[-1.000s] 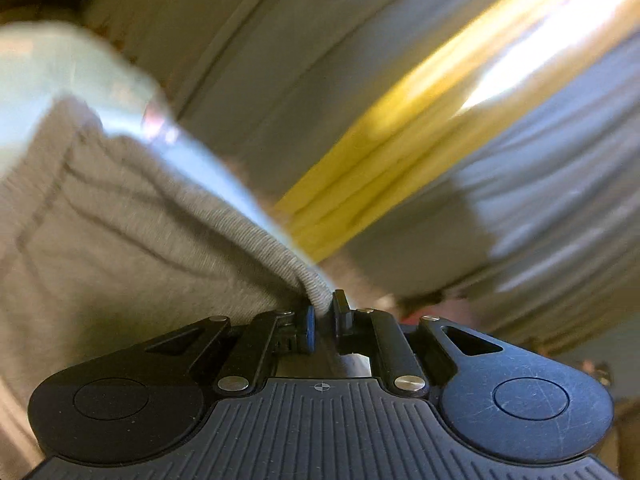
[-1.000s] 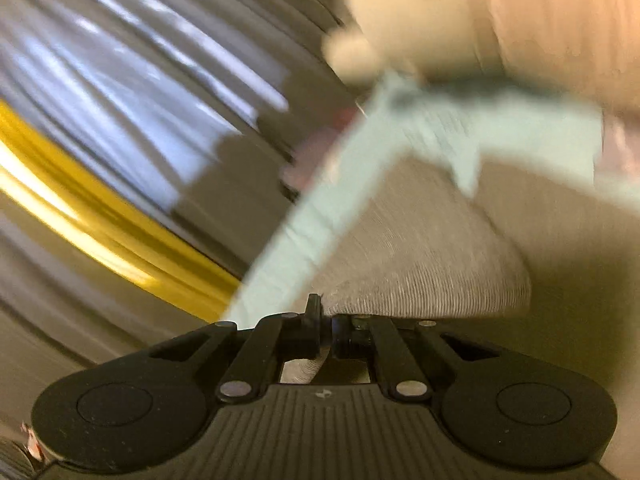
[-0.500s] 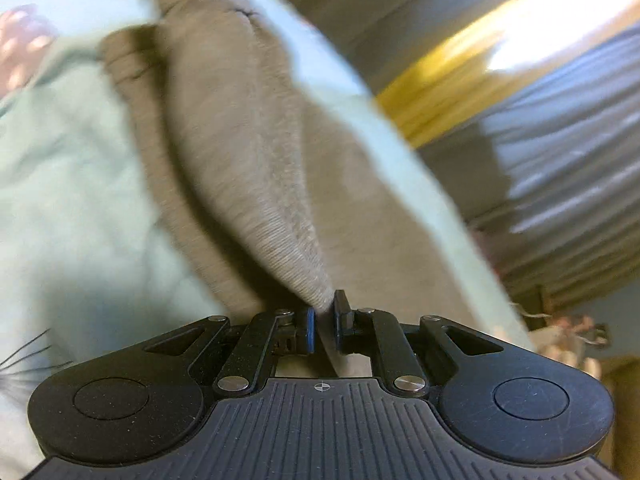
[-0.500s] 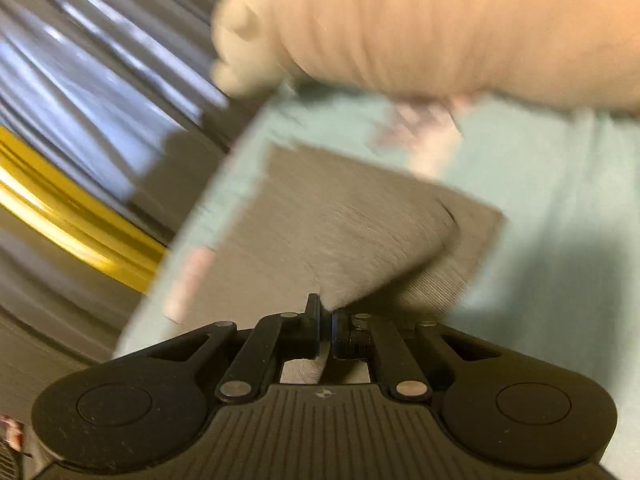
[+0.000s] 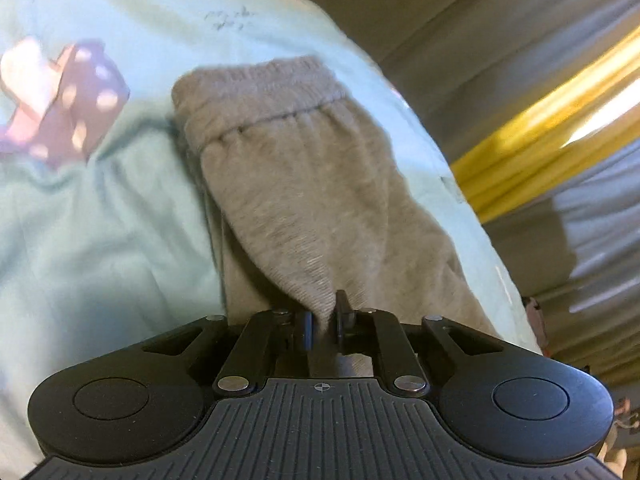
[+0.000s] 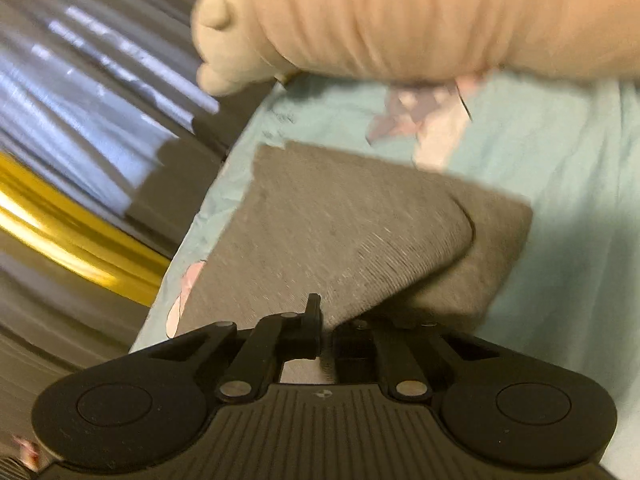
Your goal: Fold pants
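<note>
A bed covered by a pale green sheet fills most of both views, with a printed pattern seen at ten o'clock in the left wrist view. A large beige plush toy is seen across twelve o'clock in the right wrist view. On the sheet, near the bed's edge, the grey pants are laid, already doubled over, the elastic waistband lying at twelve o'clock from the left gripper. Its fingers are closed on a pinch of grey knit. The right gripper is likewise clamped on a corner of the upper layer. A fold is judged to be in hand, the lifted layer held just above the lower one. Next, the held edge is to be lowered square onto the layer beneath, then released by both.
</note>
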A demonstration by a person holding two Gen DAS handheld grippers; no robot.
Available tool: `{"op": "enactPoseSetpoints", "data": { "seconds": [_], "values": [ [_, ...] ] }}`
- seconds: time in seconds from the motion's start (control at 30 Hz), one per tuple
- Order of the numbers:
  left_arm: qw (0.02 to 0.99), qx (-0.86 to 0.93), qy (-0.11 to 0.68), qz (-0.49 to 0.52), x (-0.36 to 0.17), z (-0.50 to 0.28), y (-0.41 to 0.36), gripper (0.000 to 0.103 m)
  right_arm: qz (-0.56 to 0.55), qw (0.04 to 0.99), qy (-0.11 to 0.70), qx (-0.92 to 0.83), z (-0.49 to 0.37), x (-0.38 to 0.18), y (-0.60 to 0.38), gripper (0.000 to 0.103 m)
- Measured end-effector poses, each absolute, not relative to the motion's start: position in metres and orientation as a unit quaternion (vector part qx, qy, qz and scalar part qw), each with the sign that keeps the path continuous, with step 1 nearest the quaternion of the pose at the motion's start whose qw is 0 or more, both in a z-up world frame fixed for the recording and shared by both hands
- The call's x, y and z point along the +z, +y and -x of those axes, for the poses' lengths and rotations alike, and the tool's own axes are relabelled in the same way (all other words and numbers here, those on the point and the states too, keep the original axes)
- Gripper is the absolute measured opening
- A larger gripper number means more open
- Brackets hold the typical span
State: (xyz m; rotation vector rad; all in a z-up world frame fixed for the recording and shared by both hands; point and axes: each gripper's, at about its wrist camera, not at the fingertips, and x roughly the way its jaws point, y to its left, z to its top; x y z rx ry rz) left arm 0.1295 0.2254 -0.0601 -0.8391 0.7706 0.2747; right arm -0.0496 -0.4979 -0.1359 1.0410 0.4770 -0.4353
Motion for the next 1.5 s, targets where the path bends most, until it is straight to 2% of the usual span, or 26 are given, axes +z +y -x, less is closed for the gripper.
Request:
{"op": "enactPoseSetpoints", "data": {
  "seconds": [0.1, 0.17, 0.23, 0.3, 0.37, 0.43, 0.5, 0.57, 0.6, 0.63, 0.7, 0.77, 0.9, 1.0, 1.03, 1.07, 1.17, 1.2, 1.23, 1.3, 1.37, 1.4, 1.43, 1.5],
  "values": [
    [0.857, 0.124, 0.337, 0.368, -0.044, -0.119, 0.227, 0.013, -0.439, 0.858, 0.186, -0.19, 0.06, -0.11, -0.489, 0.005],
    [0.867, 0.137, 0.348, 0.331, -0.043, -0.113, 0.221, 0.013, -0.398, 0.875, 0.184, -0.206, 0.065, -0.105, -0.484, 0.005],
    [0.854, 0.158, 0.385, 0.313, -0.052, -0.114, 0.217, 0.014, -0.352, 0.879, 0.225, -0.23, 0.058, -0.117, -0.48, 0.006],
    [0.852, 0.165, 0.388, 0.31, -0.055, -0.111, 0.214, 0.016, -0.355, 0.858, 0.279, -0.243, 0.052, -0.134, -0.482, 0.006],
    [0.857, 0.173, 0.387, 0.293, -0.051, -0.106, 0.211, 0.024, -0.373, 0.861, 0.249, -0.239, 0.065, -0.135, -0.481, 0.006],
    [0.861, 0.197, 0.386, 0.265, -0.043, -0.103, 0.209, 0.045, -0.379, 0.864, 0.232, -0.235, 0.072, -0.132, -0.483, 0.009],
    [0.869, 0.227, 0.369, 0.24, -0.03, -0.095, 0.206, 0.046, -0.366, 0.859, 0.252, -0.255, 0.069, -0.132, -0.487, 0.011],
    [0.882, 0.256, 0.342, 0.197, -0.013, -0.091, 0.196, 0.051, -0.344, 0.847, 0.273, -0.299, 0.068, -0.132, -0.491, 0.013],
    [0.89, 0.262, 0.328, 0.175, -0.007, -0.091, 0.188, 0.056, -0.332, 0.844, 0.268, -0.324, 0.073, -0.131, -0.492, 0.013],
    [0.901, 0.258, 0.316, 0.15, 0.002, -0.09, 0.177, 0.06, -0.316, 0.842, 0.263, -0.35, 0.075, -0.128, -0.49, 0.018],
    [0.921, 0.221, 0.303, 0.103, 0.013, -0.095, 0.151, 0.075, -0.268, 0.836, 0.268, -0.398, 0.077, -0.123, -0.483, 0.026],
    [0.935, 0.168, 0.305, 0.067, 0.015, -0.107, 0.121, 0.078, -0.261, 0.841, 0.246, -0.406, 0.079, -0.119, -0.476, 0.026],
    [0.937, 0.076, 0.339, 0.043, -0.01, -0.151, 0.064, 0.077, -0.291, 0.864, 0.213, -0.351, 0.081, -0.12, -0.466, 0.03],
    [0.928, 0.04, 0.371, 0.008, -0.041, -0.186, 0.027, 0.068, -0.285, 0.881, 0.234, -0.297, 0.064, -0.131, -0.455, 0.031],
    [0.922, 0.038, 0.384, -0.004, -0.053, -0.2, 0.018, 0.053, -0.282, 0.883, 0.243, -0.287, 0.06, -0.135, -0.452, 0.032],
    [0.917, 0.041, 0.397, -0.014, -0.067, -0.212, 0.01, 0.046, -0.277, 0.884, 0.249, -0.283, 0.058, -0.139, -0.45, 0.033],
    [0.924, 0.057, 0.369, -0.077, -0.084, -0.236, -0.007, 0.045, -0.265, 0.891, 0.248, -0.273, 0.058, -0.142, -0.448, 0.037],
    [0.925, 0.077, 0.355, -0.111, -0.086, -0.244, -0.012, 0.039, -0.26, 0.893, 0.251, -0.27, 0.058, -0.142, -0.448, 0.037],
    [0.918, 0.117, 0.35, -0.143, -0.089, -0.256, -0.014, 0.029, -0.255, 0.894, 0.252, -0.27, 0.058, -0.142, -0.448, 0.037],
    [0.911, 0.15, 0.365, -0.12, -0.085, -0.272, 0.001, 0.029, -0.25, 0.894, 0.257, -0.268, 0.056, -0.143, -0.45, 0.039],
    [0.918, 0.122, 0.376, -0.036, -0.07, -0.273, 0.023, 0.029, -0.246, 0.895, 0.26, -0.267, 0.054, -0.141, -0.45, 0.045],
    [0.923, 0.094, 0.374, -0.004, -0.062, -0.267, 0.03, 0.035, -0.245, 0.895, 0.261, -0.266, 0.053, -0.14, -0.448, 0.047],
    [0.928, 0.049, 0.369, 0.025, -0.054, -0.254, 0.035, 0.058, -0.247, 0.896, 0.261, -0.263, 0.052, -0.14, -0.448, 0.053],
    [0.932, -0.019, 0.36, 0.04, -0.05, -0.23, 0.038, 0.087, -0.247, 0.898, 0.256, -0.26, 0.05, -0.14, -0.446, 0.06]
  ]
}}
